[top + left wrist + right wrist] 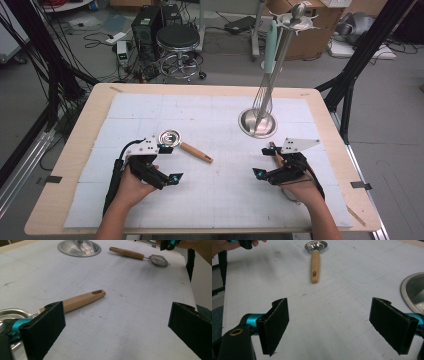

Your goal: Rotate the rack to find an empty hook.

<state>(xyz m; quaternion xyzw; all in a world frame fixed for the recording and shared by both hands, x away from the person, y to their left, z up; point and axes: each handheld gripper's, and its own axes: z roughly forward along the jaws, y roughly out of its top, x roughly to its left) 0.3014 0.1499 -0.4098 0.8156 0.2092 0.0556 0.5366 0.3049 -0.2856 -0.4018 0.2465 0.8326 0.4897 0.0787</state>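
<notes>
Resting low on the mat (150,210) near the person's edge, the left gripper (170,162) and the right gripper (265,160) were each held with jaws spread wide and nothing between them, probably so that either could be closed over a handle without first being reopened. Just beyond the left gripper, the ladle (186,143) was laid flat on the mat, its steel bowl beside the left gripper's outer jaw. Its long axis was set on a slant, the wooden handle pointed toward the table's middle and slightly toward the person, which left that end free to be taken. Close by the right gripper, a strainer (140,256) was laid with its handle toward the stand. Farther off, a stand (257,122) was placed upright, a whisk (263,95) hung from it.
</notes>
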